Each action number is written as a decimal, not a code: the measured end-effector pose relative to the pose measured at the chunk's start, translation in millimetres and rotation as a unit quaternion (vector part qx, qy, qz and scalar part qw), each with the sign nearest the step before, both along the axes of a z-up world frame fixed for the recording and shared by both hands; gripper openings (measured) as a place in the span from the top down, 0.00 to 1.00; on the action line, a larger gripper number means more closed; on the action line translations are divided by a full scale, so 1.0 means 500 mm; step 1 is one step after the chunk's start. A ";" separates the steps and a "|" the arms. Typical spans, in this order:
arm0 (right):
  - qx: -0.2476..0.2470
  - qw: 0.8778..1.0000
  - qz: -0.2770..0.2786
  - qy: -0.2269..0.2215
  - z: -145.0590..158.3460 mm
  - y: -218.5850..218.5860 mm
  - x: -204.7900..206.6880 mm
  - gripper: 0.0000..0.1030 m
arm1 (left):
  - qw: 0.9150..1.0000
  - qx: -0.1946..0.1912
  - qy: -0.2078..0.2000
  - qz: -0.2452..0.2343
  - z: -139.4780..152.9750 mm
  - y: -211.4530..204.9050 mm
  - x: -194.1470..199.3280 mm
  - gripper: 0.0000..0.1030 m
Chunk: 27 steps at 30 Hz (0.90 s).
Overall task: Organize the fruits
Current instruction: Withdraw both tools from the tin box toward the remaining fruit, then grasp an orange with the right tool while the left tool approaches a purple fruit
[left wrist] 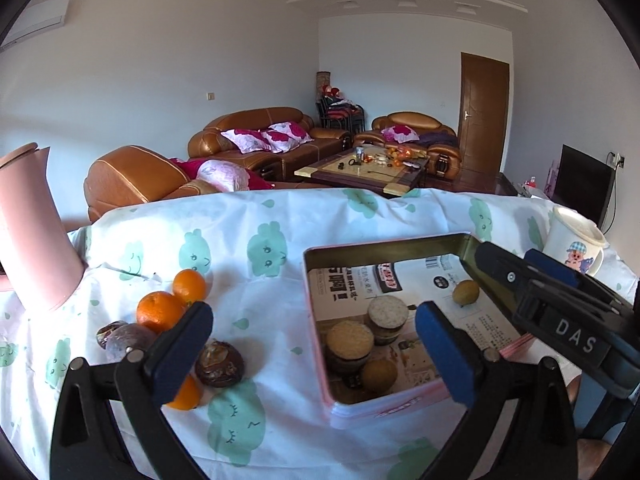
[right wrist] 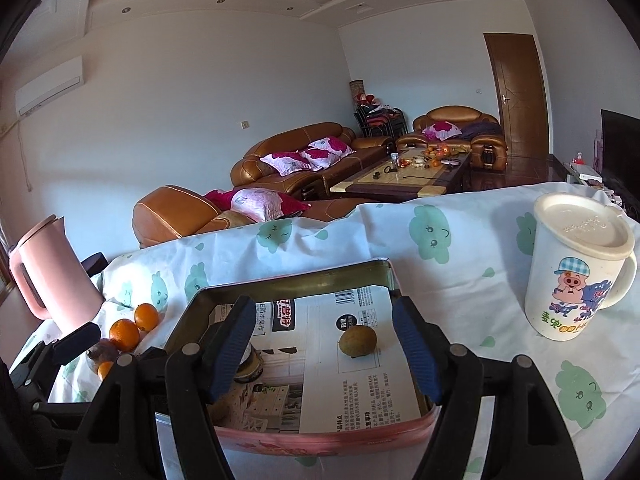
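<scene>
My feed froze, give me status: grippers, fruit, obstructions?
Left gripper open, empty. Right gripper open over tin. One yellow-green fruit in tin; oranges outside it, on cloth. Nothing blocking.

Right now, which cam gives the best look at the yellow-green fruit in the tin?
Right wrist. The yellow-green fruit lies whole and unblocked between the open right claw fingers, on the printed liner of the tin. In the left wrist view it is smaller, farther off, right beside the right claw's arm.

White walls, brown leather sofas (left wrist: 256,132) around a coffee table (left wrist: 360,170), wooden door (left wrist: 482,108) beyond
</scene>
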State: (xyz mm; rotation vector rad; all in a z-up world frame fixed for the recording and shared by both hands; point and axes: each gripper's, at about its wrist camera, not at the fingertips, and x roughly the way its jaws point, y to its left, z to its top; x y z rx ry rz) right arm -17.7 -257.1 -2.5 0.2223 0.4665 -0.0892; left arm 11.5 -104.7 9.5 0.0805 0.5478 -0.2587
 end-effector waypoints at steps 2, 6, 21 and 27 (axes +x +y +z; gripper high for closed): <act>-0.007 1.000 0.000 -0.001 0.000 0.011 -0.004 0.30 | 1.000 0.006 0.003 0.007 -0.008 0.020 0.002 0.00; -0.030 1.000 -0.004 -0.009 0.005 0.035 -0.014 0.30 | 1.000 0.015 0.012 0.023 -0.023 0.060 0.008 0.00; -0.091 0.994 0.059 0.003 0.001 0.177 -0.023 0.30 | 0.996 0.005 0.037 0.078 -0.032 0.208 0.042 0.00; -0.086 0.991 0.102 0.023 -0.009 0.245 -0.012 0.30 | 0.992 -0.004 0.054 0.117 -0.031 0.281 0.063 0.00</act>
